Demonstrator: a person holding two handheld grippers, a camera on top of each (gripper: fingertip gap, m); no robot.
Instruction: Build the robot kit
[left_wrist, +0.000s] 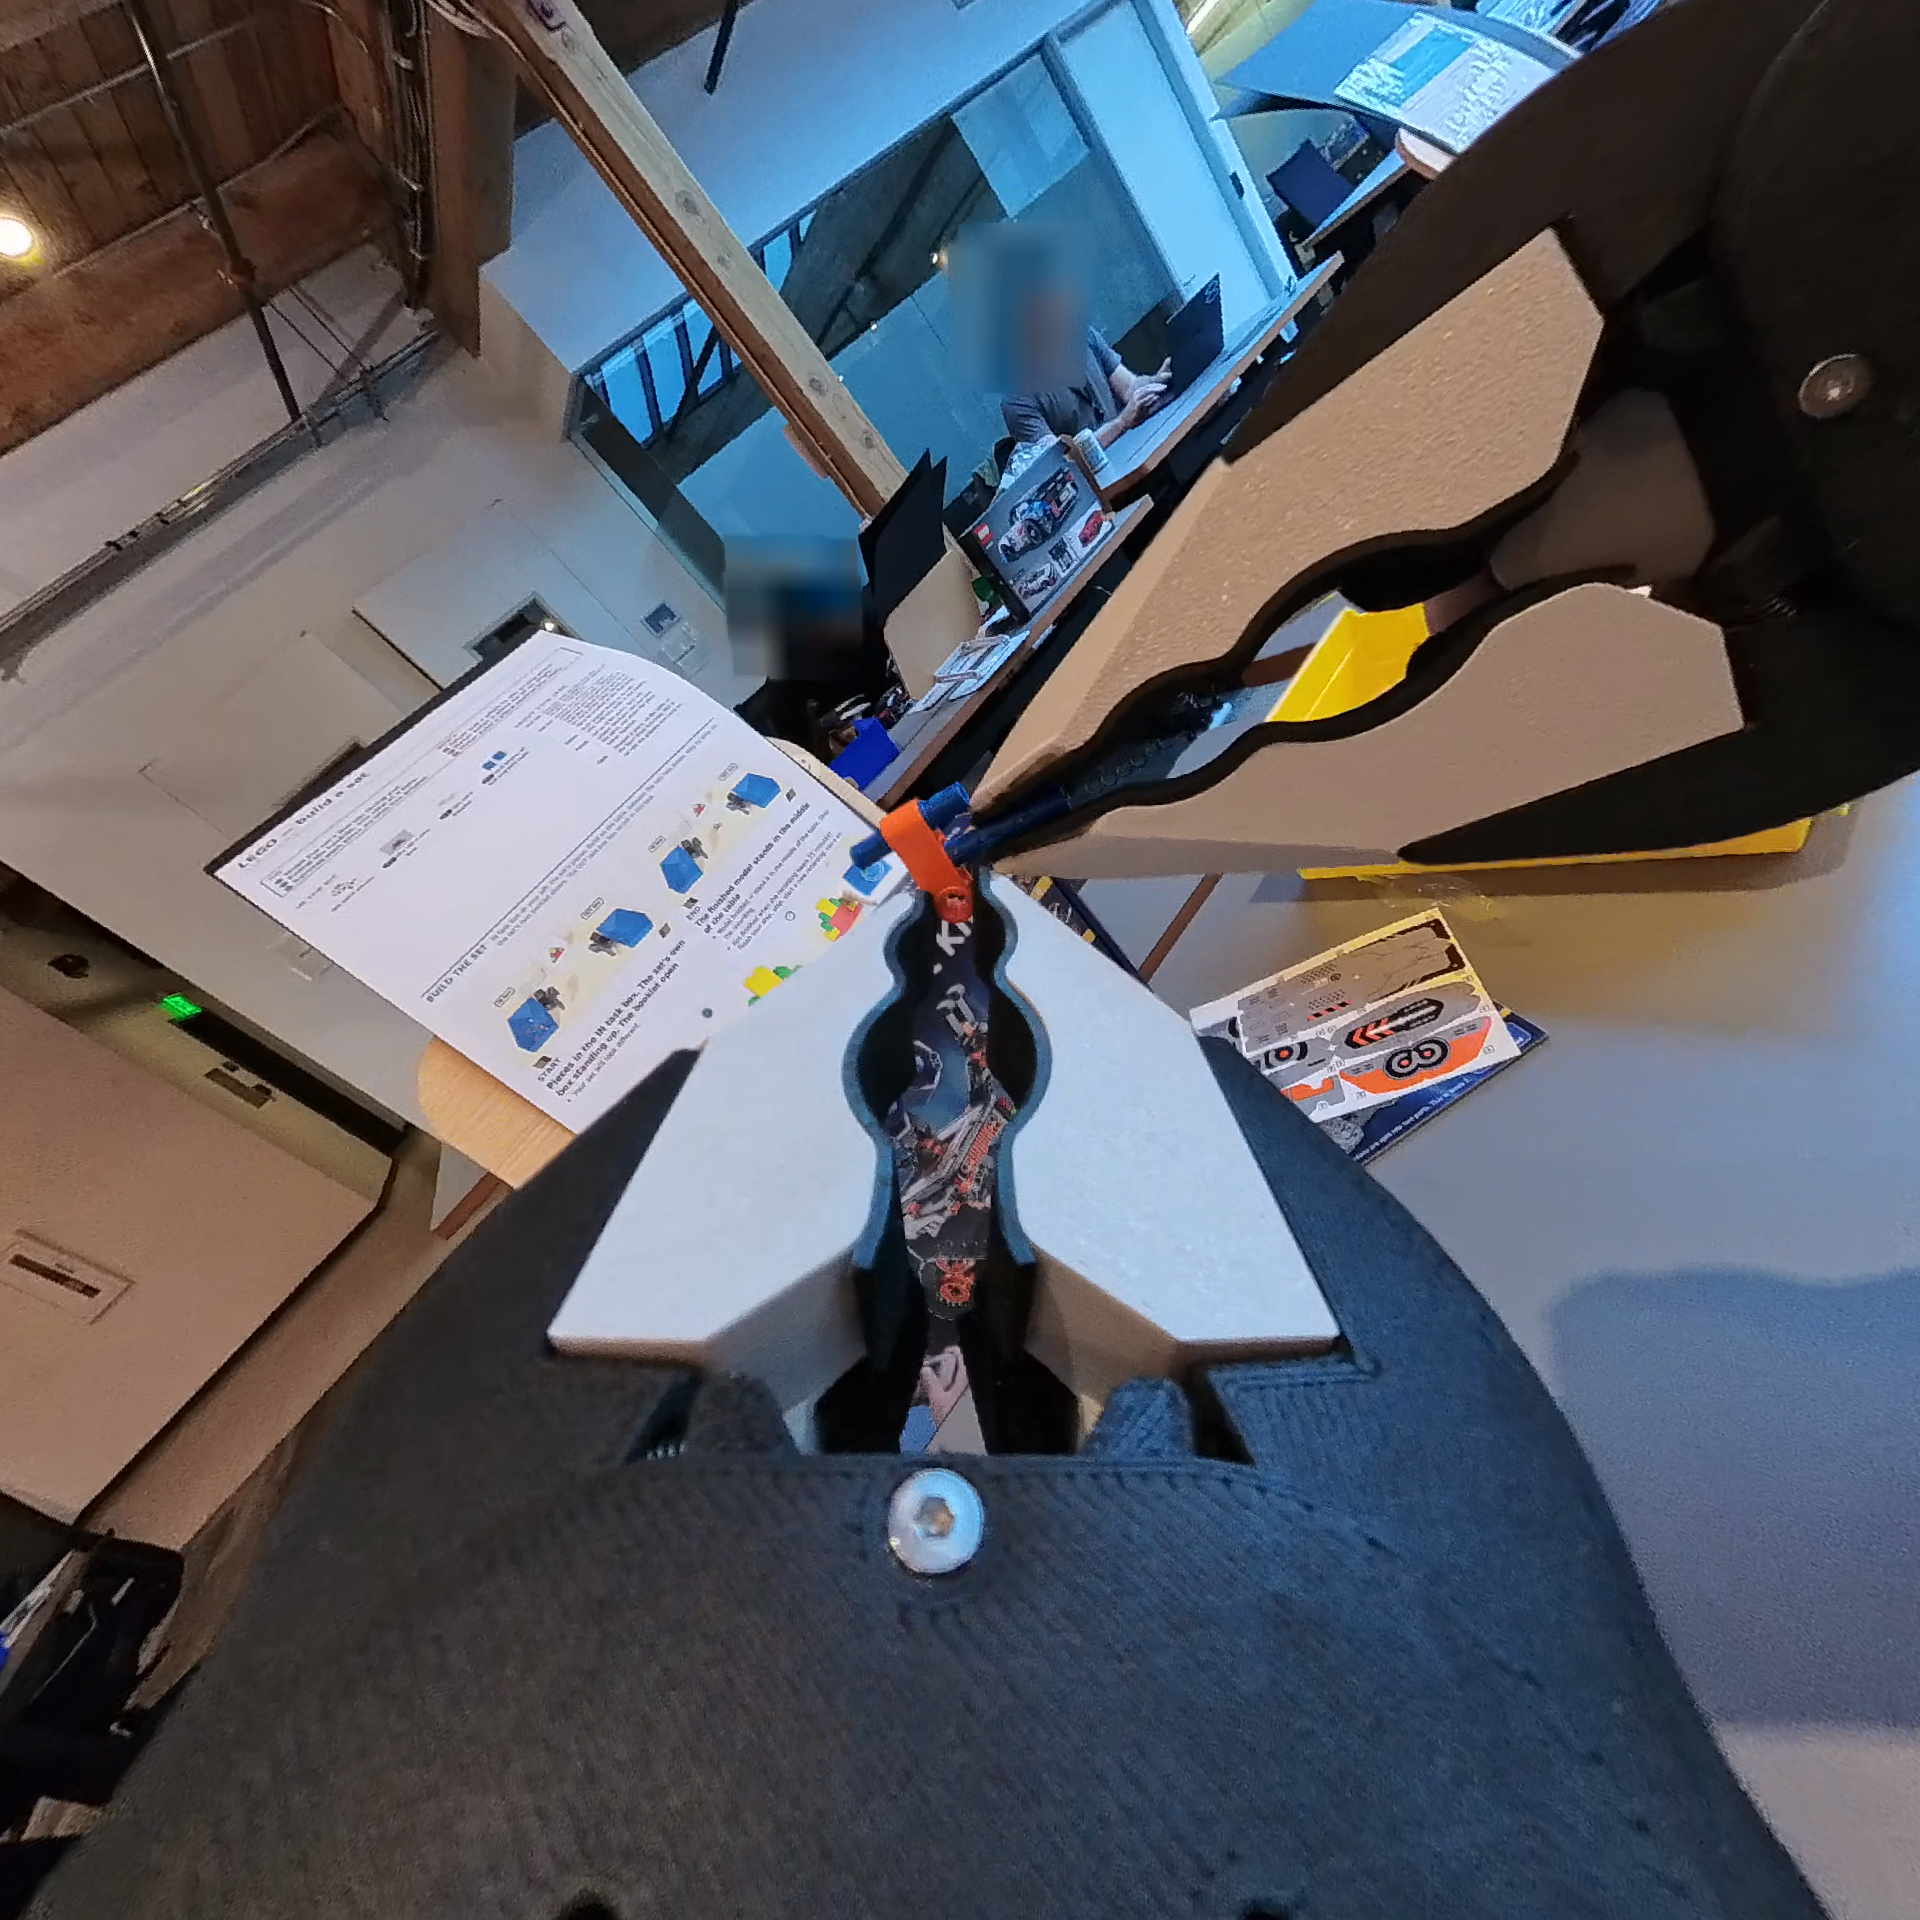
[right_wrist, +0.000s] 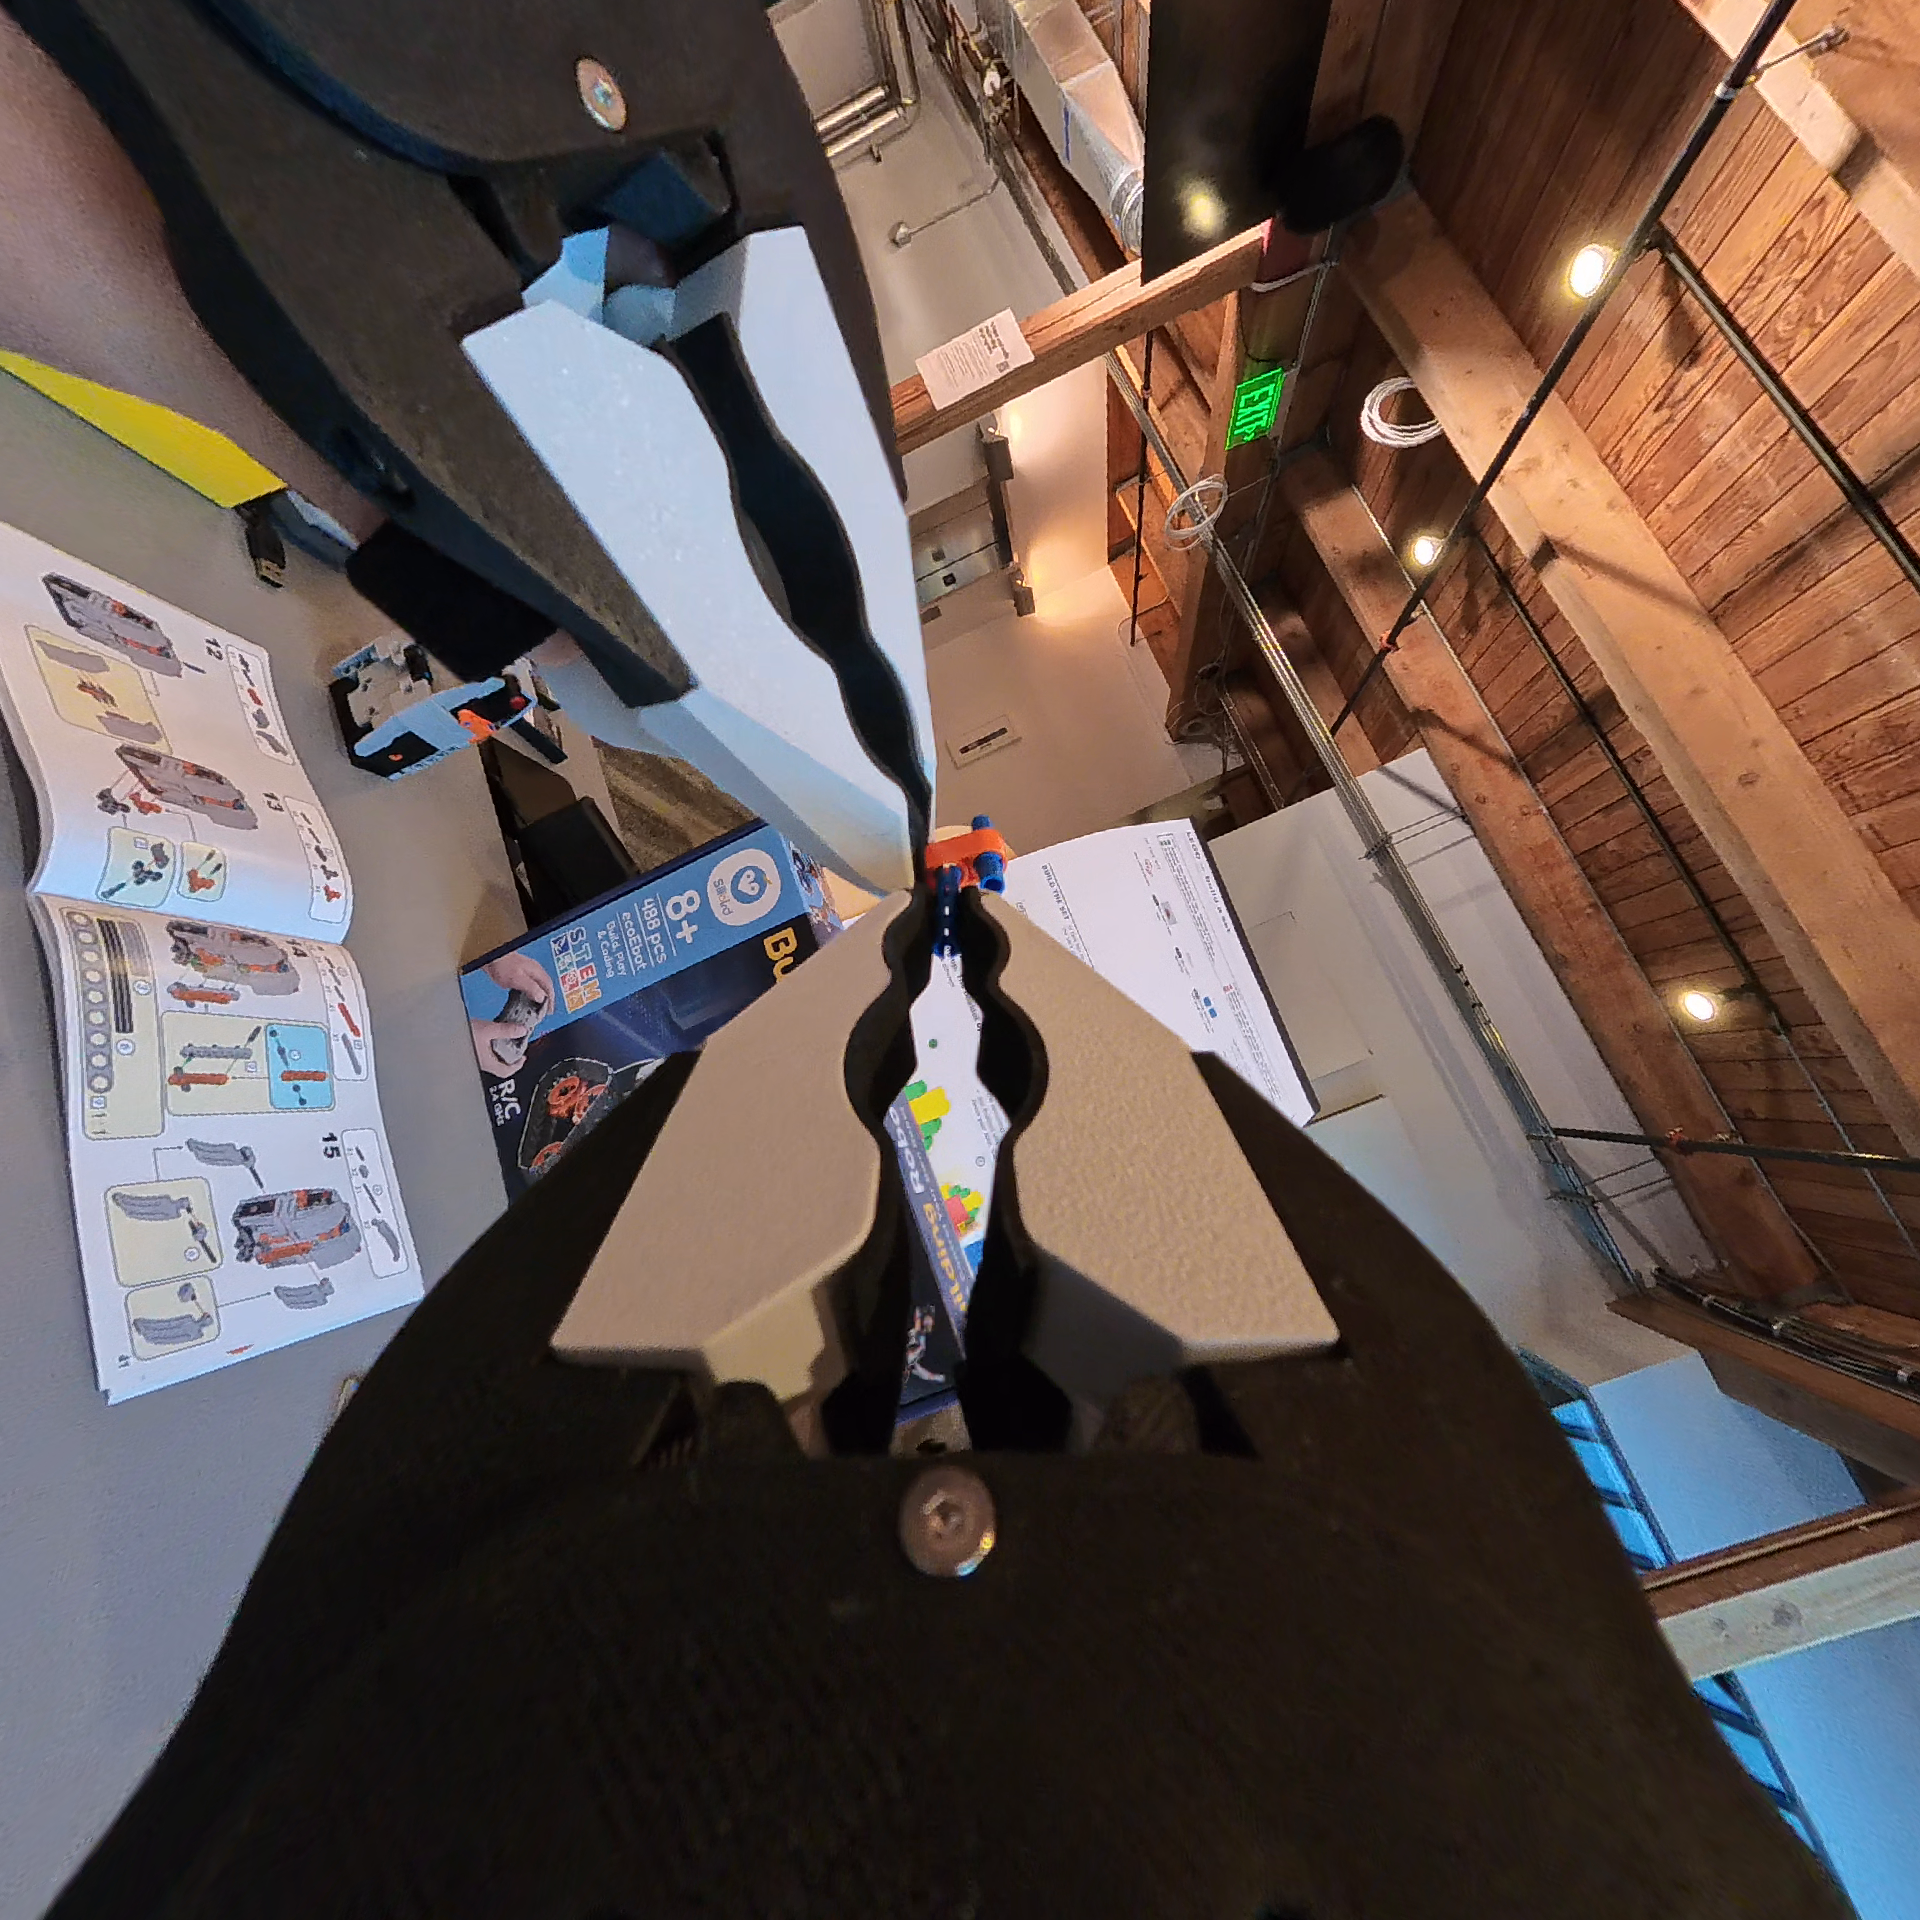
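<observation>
My left gripper (left_wrist: 951, 896) is shut on the lower end of a small orange connector (left_wrist: 917, 840), held in the air above the grey table (left_wrist: 1683, 1143). My right gripper (left_wrist: 987, 833) comes in from the upper right, shut on a dark blue axle (left_wrist: 1023, 816) that runs into the connector. A short blue pin (left_wrist: 945, 800) sticks out of the connector too. In the right wrist view my right gripper (right_wrist: 943, 902) pinches the blue axle (right_wrist: 948, 916), and the left gripper (right_wrist: 920, 831) meets it from the upper left at the orange connector (right_wrist: 951, 854). The two gripper tips nearly touch.
A printed instruction sheet (left_wrist: 520, 862) stands on a wooden board. A sticker sheet (left_wrist: 1361, 1029) and a yellow bin (left_wrist: 1351, 655) are on the table. An open booklet (right_wrist: 208, 987), a blue toy box (right_wrist: 644, 966) and a part-built model (right_wrist: 416, 717) lie there too. A person (left_wrist: 1081, 384) sits at a far desk. My two grippers' fingertips are within a few centimetres of each other.
</observation>
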